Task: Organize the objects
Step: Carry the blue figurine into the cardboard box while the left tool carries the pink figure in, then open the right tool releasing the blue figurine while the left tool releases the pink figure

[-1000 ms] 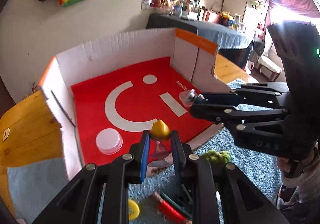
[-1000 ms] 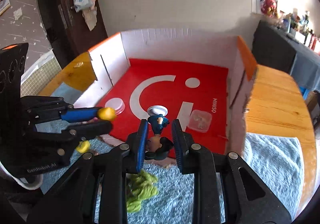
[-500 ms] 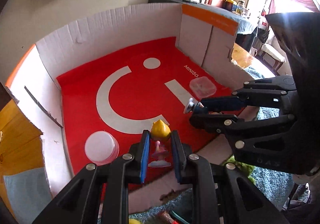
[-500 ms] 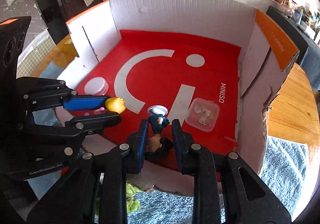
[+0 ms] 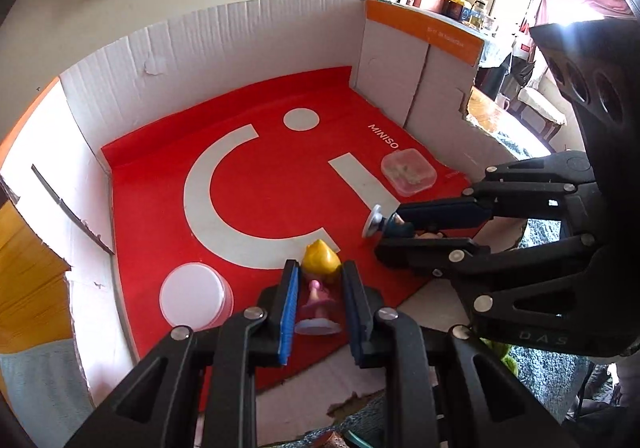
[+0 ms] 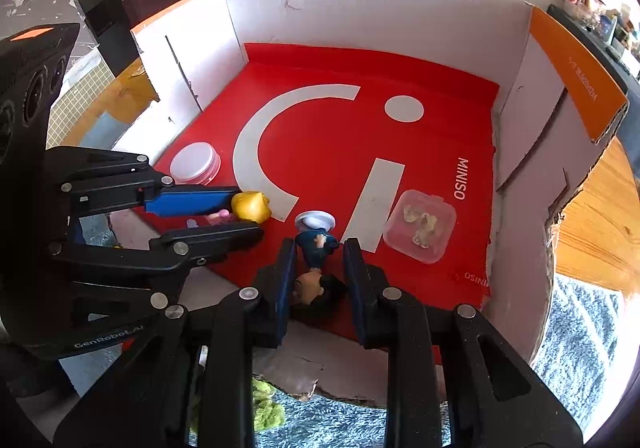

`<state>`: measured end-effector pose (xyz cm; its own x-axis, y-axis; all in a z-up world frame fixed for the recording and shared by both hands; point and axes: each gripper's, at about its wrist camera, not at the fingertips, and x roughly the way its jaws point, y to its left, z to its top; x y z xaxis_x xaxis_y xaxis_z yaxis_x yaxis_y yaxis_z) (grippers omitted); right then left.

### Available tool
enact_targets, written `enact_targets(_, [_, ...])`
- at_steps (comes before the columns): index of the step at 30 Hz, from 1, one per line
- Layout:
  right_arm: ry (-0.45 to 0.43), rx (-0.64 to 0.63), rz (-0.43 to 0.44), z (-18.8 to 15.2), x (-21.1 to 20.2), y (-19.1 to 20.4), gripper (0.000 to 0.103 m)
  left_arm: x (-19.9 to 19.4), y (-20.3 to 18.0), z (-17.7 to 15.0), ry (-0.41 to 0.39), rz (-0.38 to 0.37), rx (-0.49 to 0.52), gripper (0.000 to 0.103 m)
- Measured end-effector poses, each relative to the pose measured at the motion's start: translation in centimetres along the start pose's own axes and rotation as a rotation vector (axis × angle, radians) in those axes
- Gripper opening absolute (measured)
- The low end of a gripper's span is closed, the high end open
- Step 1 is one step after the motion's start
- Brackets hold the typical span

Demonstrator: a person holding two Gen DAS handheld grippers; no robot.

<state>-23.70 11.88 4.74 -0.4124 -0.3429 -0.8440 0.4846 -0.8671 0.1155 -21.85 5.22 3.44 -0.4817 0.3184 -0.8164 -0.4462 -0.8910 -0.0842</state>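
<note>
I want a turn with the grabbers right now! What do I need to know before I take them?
Left gripper: shut on the yellow-haired pink figurine, low over the box's red floor.
Right gripper: shut on the dark-haired blue figurine, held head toward the gripper, white base forward.
Already in the box: a round white-lidded container and a clear square container.
Done: both figurines carried over the box.
Left: set both down and let go. A green fuzzy thing lies outside on the blue rug.

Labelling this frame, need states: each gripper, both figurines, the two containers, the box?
left gripper: shut on pink figurine
pink figurine: held, yellow head forward
right gripper: shut on blue figurine
blue figurine: held, base forward
round container: lidded
square container: lidded, contents inside
cardboard box: open
</note>
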Motion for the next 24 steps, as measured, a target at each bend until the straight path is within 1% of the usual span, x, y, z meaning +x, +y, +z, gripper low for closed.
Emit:
enact_targets(16, [0.012, 0.005, 0.006, 0.22, 0.21, -0.21, 0.023, 0.02, 0.11, 0.07, 0.007, -0.008, 0.002, 0.024])
enact_targets(21, [0.013, 0.004, 0.004, 0.25, 0.13, -0.21, 0.023, -0.06, 0.19, 0.09, 0.001, 0.0, 0.001, 0.033])
enact_targets(24, [0.014, 0.003, 0.002, 0.24, 0.03, -0.17, 0.023, -0.08, 0.26, 0.09, 0.001, -0.002, 0.0, 0.033])
